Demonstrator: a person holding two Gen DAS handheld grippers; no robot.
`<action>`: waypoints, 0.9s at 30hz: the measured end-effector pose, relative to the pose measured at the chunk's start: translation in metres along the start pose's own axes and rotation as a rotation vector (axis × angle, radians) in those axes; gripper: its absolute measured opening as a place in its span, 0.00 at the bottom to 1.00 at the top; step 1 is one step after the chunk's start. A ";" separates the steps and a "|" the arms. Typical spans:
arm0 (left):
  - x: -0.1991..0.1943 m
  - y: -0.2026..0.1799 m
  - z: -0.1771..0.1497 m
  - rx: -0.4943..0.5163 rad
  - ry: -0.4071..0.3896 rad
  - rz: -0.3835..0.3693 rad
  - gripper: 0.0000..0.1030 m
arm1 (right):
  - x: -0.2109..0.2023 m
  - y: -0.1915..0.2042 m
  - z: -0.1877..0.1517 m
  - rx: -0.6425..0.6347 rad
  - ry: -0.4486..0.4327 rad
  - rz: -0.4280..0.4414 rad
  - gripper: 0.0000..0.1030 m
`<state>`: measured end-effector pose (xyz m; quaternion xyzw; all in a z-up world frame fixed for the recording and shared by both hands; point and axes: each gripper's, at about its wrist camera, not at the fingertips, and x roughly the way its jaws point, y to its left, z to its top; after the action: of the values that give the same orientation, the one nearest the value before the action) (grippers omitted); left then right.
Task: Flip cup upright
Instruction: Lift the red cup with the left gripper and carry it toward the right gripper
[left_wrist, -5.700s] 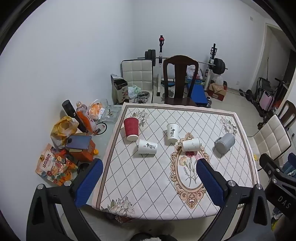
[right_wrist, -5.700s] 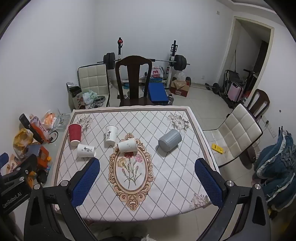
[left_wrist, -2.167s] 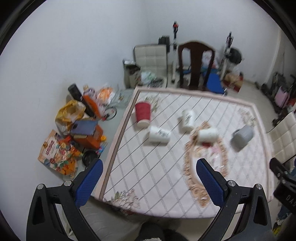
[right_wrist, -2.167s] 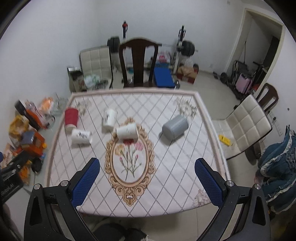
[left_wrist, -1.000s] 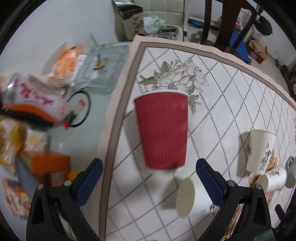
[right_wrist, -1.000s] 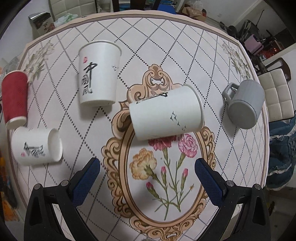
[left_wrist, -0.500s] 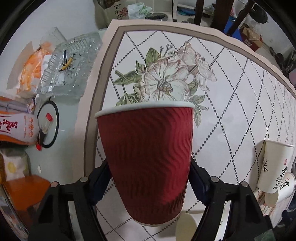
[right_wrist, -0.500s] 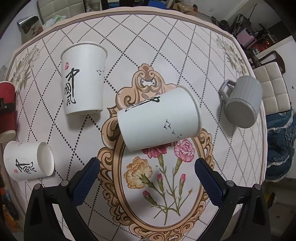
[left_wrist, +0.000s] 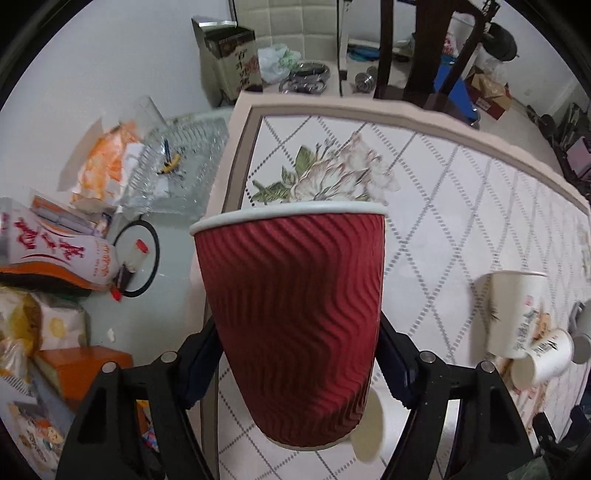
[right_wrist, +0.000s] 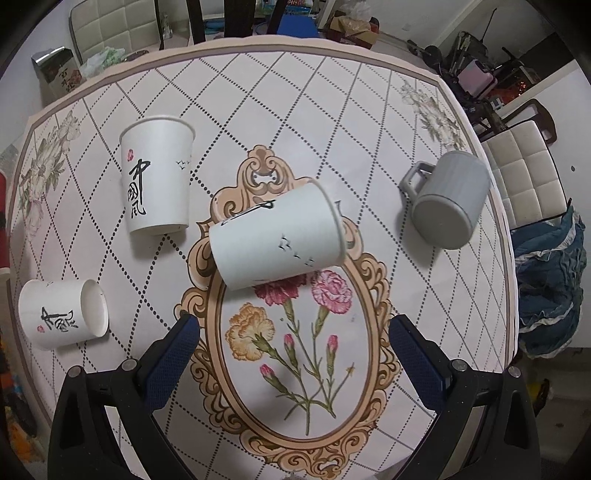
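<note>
My left gripper (left_wrist: 299, 365) is shut on a red ribbed paper cup (left_wrist: 291, 317), gripping its sides with the white rim away from me, above the table's left edge. My right gripper (right_wrist: 293, 354) is open and empty, hovering over a white paper cup (right_wrist: 277, 240) that lies on its side on the floral tablecloth (right_wrist: 314, 369). Another white cup (right_wrist: 157, 177) stands mouth-down to its left. A third white cup (right_wrist: 62, 314) lies on its side at the left. A grey mug (right_wrist: 447, 203) lies on its side at the right.
Snack bags, a bottle (left_wrist: 59, 254) and a glass tray (left_wrist: 177, 166) crowd the side surface left of the table. A dark wooden chair (left_wrist: 436, 48) stands at the far edge. A white padded chair (right_wrist: 524, 177) and blue clothing (right_wrist: 550, 280) are on the right.
My left gripper closed on the red cup and lifted it slightly. My right gripper moved a little closer to the lying white cup, still open.
</note>
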<state>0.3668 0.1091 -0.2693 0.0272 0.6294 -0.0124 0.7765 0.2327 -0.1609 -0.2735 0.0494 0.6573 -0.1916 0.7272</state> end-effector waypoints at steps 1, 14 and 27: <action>-0.014 0.000 -0.004 0.003 -0.012 -0.002 0.71 | -0.003 -0.003 -0.001 0.003 -0.006 0.004 1.00; -0.106 -0.070 -0.074 0.043 -0.064 0.009 0.71 | -0.032 -0.066 -0.029 -0.006 -0.057 0.066 1.00; -0.057 -0.187 -0.172 0.102 0.102 -0.049 0.71 | 0.025 -0.149 -0.064 0.016 0.014 0.035 1.00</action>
<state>0.1765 -0.0681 -0.2540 0.0518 0.6671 -0.0620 0.7405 0.1235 -0.2827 -0.2792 0.0682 0.6598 -0.1835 0.7255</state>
